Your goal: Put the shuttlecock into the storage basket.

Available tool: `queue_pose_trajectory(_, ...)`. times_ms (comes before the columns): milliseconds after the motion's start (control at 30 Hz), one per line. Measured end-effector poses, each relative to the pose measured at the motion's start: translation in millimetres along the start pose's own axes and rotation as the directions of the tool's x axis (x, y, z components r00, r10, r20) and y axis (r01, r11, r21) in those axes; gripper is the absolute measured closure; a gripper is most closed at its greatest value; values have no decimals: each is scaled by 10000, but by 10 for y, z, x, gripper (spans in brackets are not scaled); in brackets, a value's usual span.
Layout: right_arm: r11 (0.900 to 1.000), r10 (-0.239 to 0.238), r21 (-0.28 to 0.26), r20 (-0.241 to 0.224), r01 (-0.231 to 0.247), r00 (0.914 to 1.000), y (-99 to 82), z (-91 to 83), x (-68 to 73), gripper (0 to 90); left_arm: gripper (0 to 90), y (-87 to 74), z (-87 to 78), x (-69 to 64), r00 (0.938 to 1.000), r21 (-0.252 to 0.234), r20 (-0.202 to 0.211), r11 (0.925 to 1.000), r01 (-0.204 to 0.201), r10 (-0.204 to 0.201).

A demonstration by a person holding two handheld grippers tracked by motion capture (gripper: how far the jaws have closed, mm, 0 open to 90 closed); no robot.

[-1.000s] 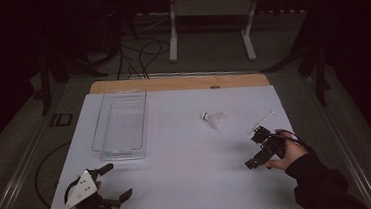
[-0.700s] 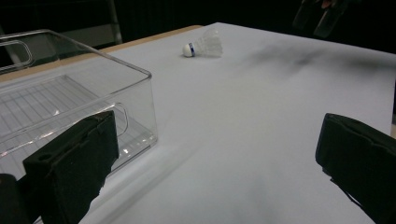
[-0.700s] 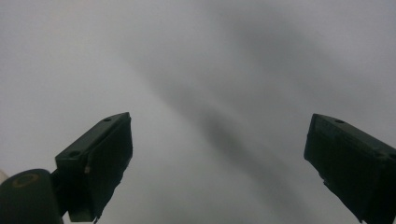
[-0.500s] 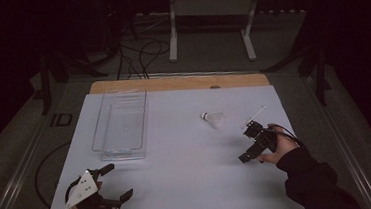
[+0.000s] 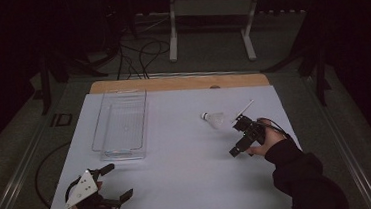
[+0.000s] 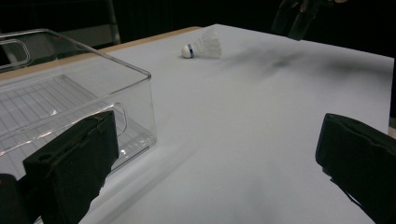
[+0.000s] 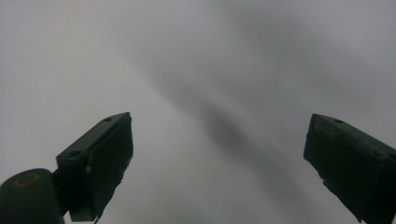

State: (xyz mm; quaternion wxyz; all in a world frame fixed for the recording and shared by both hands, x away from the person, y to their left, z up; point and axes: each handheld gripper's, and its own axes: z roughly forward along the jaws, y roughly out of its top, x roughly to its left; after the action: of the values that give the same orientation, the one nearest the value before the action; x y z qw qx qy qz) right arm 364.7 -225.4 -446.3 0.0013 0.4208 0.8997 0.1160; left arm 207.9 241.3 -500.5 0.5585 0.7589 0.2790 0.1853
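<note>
With jaws spread wide and nothing between them, the right gripper [image 5: 240, 141] should approach the shuttlecock [image 5: 214, 118], lying just beyond it on the white table [image 5: 179, 175], and pinch its cork base, sparing the feathers

The clear bin [image 6: 70, 107] is cut off at the left gripper view's edge, perhaps half hidden.
</note>
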Motion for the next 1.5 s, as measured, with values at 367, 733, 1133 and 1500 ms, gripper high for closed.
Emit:
queue_pose_trajectory(367, 9998, -14, -204, -411, 6, 9992, 196, 76, 38, 88, 1, 0, 3, -1, 10000, 25, 38, 10000, -6, 5)
queue_pose_trajectory(733, 9993, 123, -345, -558, -142, 9984, 407, 168, 0, 107, 1, -2, 9, -1, 10000, 32, 65, 10000, 1, -1)
queue_pose_trajectory(1133, 9983, 304, -478, -499, -328, 9983, 598, 242, -64, 128, 1, -2, 8, -4, 10000, 33, 59, 10000, -31, 30)
queue_pose_trajectory(1500, 9983, 557, -157, -286, -562, 9980, 757, 305, -106, 211, 1, -4, 11, -1, 10000, 32, 95, 10000, 5, -6)
